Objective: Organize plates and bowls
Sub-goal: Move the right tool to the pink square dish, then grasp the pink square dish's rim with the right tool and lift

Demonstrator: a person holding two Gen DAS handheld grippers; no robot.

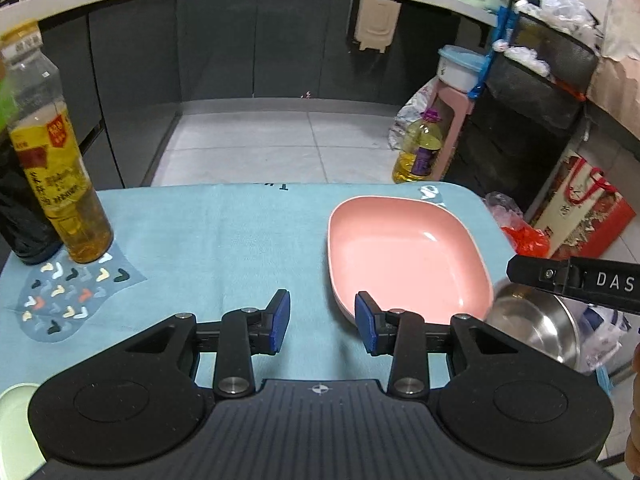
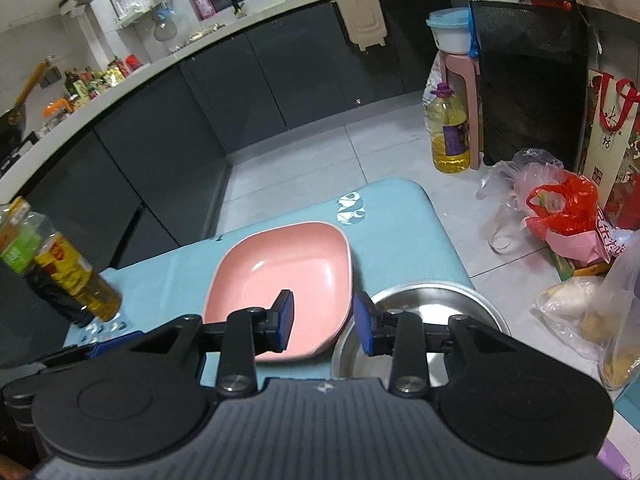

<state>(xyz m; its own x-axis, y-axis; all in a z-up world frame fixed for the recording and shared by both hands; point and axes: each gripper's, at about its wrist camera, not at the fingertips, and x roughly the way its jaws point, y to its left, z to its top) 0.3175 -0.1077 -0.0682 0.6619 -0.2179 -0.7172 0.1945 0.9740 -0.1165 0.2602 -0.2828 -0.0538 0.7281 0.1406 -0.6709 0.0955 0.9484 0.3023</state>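
Setting: a small table under a light blue cloth (image 1: 240, 232) in a kitchen with dark cabinets and a pale tiled floor.

Pink plate: a squarish pink plate (image 1: 404, 252) lies flat on the cloth toward the table's right side, empty, its far rim close to the cloth's far edge.

Steel bowl: a stainless steel bowl (image 2: 424, 320) sits at the table's near right corner, right beside the plate's edge; whether the two rims touch is hard to tell through the fisheye bend.

Left gripper: the left gripper (image 1: 322, 322) hangs over bare cloth just left of the plate, jaws partly open with nothing between the blue pads.

Right gripper: the right gripper (image 2: 322, 322) hovers above the seam between plate and bowl, jaws partly open and empty, one pad over the plate's near rim, the other over the bowl's.

Step in hand: probably an approach, with neither dish taken hold of yet.

Bystanders: an oil bottle (image 1: 60, 184) stands at the cloth's left edge beside a dark bottle; a pale green dish (image 1: 16, 420) shows at the near left corner.

Risk: the bowl sits so near the corner that a nudge from a descending pad could push it off onto the tiles.

Risk: a shallow pinch on the plate's sloped rim could slip, tipping it against the bowl.
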